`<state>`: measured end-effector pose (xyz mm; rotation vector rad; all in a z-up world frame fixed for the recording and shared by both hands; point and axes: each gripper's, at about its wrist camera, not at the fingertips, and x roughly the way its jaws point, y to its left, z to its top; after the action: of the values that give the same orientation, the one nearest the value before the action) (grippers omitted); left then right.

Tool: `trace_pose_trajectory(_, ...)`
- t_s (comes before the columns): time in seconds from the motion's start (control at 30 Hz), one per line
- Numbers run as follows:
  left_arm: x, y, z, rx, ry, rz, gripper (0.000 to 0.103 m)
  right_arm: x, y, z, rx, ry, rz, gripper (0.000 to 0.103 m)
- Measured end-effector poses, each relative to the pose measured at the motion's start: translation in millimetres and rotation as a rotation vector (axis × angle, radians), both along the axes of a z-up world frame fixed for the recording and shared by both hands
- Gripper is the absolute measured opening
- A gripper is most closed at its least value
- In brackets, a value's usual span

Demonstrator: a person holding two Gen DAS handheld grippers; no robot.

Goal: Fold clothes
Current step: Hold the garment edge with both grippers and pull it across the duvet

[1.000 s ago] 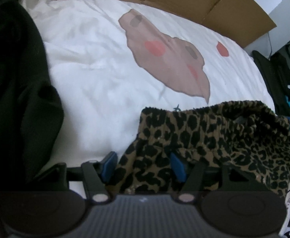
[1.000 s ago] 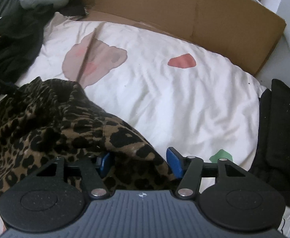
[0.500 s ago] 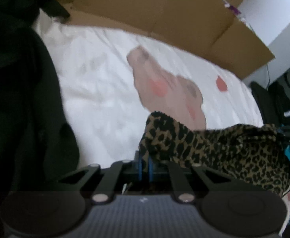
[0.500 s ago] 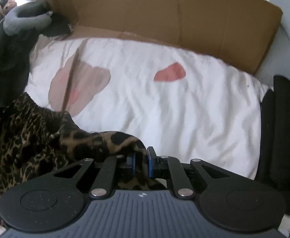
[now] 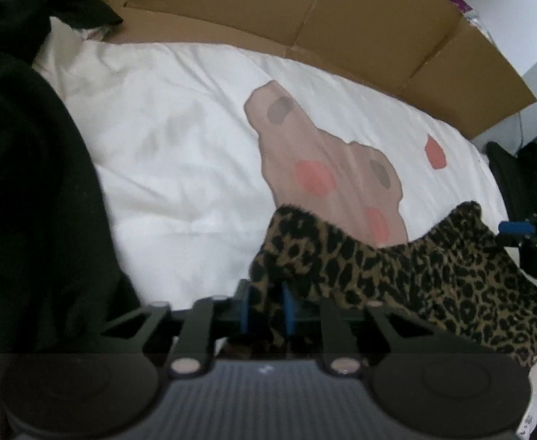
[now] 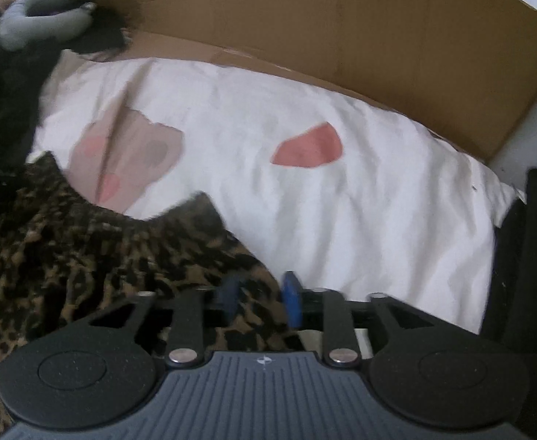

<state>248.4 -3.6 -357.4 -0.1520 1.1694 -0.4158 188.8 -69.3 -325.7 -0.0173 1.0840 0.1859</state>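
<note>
A leopard-print garment (image 5: 433,278) lies bunched on the white bedsheet (image 5: 180,183), stretched between my two grippers. In the left wrist view one corner of it sits between the blue pads of my left gripper (image 5: 265,308), whose jaws are opening with a narrow gap. My right gripper (image 6: 259,300) has its jaws opening wider, and the other end of the leopard-print garment (image 6: 103,256) lies loosely between its pads. The right gripper (image 5: 518,234) also shows at the far right of the left wrist view, beyond the cloth.
A cardboard wall (image 5: 342,29) runs along the far side of the bed. Black clothing (image 5: 30,201) is heaped at the left. Another black item (image 6: 525,256) lies at the bed's right edge. A grey plush toy (image 6: 41,22) rests at the far left corner.
Both grippers closed on the garment's corners, carried it further up the bed, and now their pads have parted again. The cloth has spread out between them.
</note>
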Motion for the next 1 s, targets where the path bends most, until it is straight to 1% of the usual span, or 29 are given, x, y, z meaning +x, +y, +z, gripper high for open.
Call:
trace_pose_trajectory(0.03,-0.5,2.7,3.5,-0.011,-0.003,0.004,0.026,2.0,1.6,2.0,0.002,-0.002,0.021,0.051)
trace_pose_trajectory(0.07,-0.9,6.2,7.7,-0.031,-0.007,0.014,0.026,4.0,3.1,4.1,0.004,-0.005,0.042,0.054)
trace_pose_trajectory(0.13,2.0,8.2,12.7,-0.053,-0.015,0.01,0.029,9.6,7.5,4.2,0.008,-0.005,0.087,0.061)
trace_pose_trajectory(0.2,6.9,4.6,11.3,-0.038,-0.019,-0.009,0.038,17.4,11.4,-1.5,0.024,0.013,0.117,0.063)
trace_pose_trajectory(0.27,12.8,-0.2,5.0,-0.02,-0.011,-0.024,0.04,24.9,16.2,-10.0,0.039,0.042,0.128,0.063)
trace_pose_trajectory(0.3,15.3,-2.1,0.9,-0.024,-0.003,-0.024,0.042,27.2,19.1,-14.3,0.043,0.052,0.136,0.063)
trace_pose_trajectory(0.37,19.3,-5.0,-6.6,-0.037,0.012,-0.015,0.053,30.3,22.4,-21.4,0.042,0.059,0.133,0.063)
trace_pose_trajectory(0.47,21.9,-7.2,-16.8,-0.069,0.026,-0.001,0.054,32.3,22.5,-27.8,0.022,0.054,0.113,0.063)
trace_pose_trajectory(0.53,22.5,-10.3,-25.1,-0.068,0.047,-0.009,0.054,33.5,22.0,-30.9,0.014,0.057,0.104,0.063)
trace_pose_trajectory(0.73,15.7,-12.0,-33.8,-0.082,0.075,-0.014,0.053,36.6,22.9,-44.1,0.04,0.114,0.122,0.063)
trace_pose_trajectory(0.77,15.8,-12.2,-33.7,-0.08,0.081,-0.015,0.049,36.9,23.3,-45.7,0.047,0.122,0.125,0.06)
trace_pose_trajectory(0.8,15.9,-12.7,-33.3,-0.075,0.088,-0.02,0.043,37.2,23.9,-46.7,0.058,0.129,0.128,0.05)
trace_pose_trajectory(0.83,16.0,-13.7,-32.3,-0.067,0.094,-0.029,0.04,37.4,24.5,-47.6,0.069,0.136,0.13,0.041)
trace_pose_trajectory(0.87,15.8,-14.8,-30.6,-0.054,0.095,-0.038,0.031,37.3,25.4,-47.7,0.071,0.139,0.132,0.037)
trace_pose_trajectory(0.9,15.2,-16.0,-27.6,-0.035,0.088,-0.047,0.016,36.6,25.7,-46.3,0.062,0.136,0.131,0.022)
trace_pose_trajectory(0.93,14.4,-16.5,-24.3,-0.023,0.079,-0.054,0.016,35.7,25.3,-44.1,0.051,0.129,0.126,0.006)
trace_pose_trajectory(1.0,12.3,-14.2,-16.1,-0.028,0.058,-0.056,0.013,33.8,23.2,-38.4,0.04,0.113,0.113,0.005)
